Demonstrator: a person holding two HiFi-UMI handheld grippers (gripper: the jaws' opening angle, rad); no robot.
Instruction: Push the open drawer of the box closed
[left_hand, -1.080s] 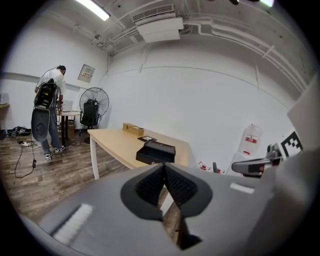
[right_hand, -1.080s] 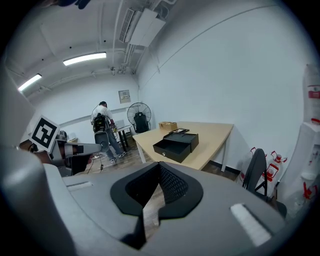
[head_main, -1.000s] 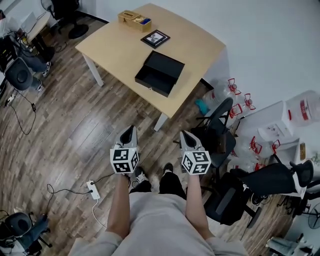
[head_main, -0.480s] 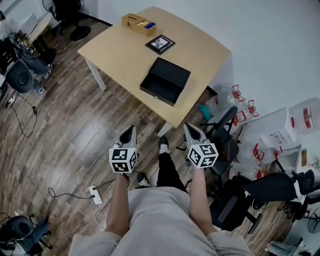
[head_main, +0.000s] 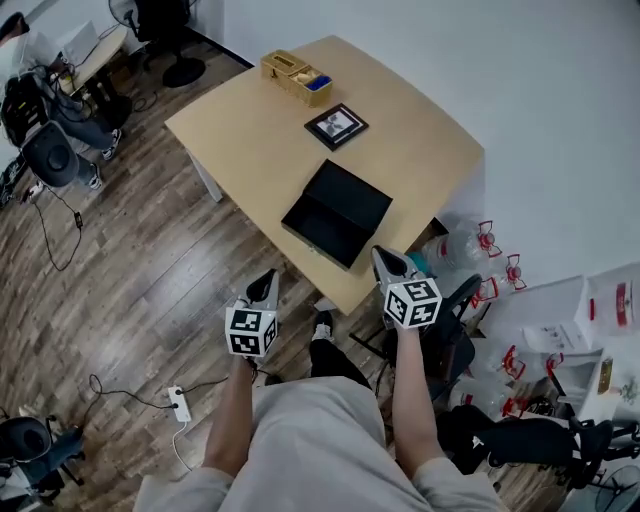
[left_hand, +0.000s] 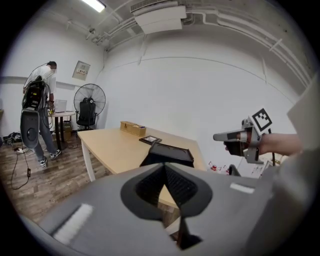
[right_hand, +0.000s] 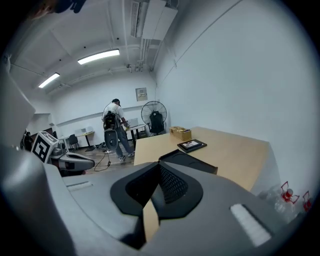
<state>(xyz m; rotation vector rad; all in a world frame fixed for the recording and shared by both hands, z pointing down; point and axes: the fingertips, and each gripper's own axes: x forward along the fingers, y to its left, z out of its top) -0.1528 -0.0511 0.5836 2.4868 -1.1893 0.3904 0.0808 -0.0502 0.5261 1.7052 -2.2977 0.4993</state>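
Tan table (head_main: 250, 135) w/ black box (head_main: 337, 212); L tongs (head_main: 265, 282), R tongs (head_main: 384, 259) tips together, empty.

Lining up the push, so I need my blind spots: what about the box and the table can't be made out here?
- Black box: head view, too small to tell how far its drawer stands out.
- Its lower front: left gripper view, hidden behind the left gripper; right gripper view, behind the right gripper.
- Wooden tray: head view, contents too small to name.
- Framed picture: head view, image too small.
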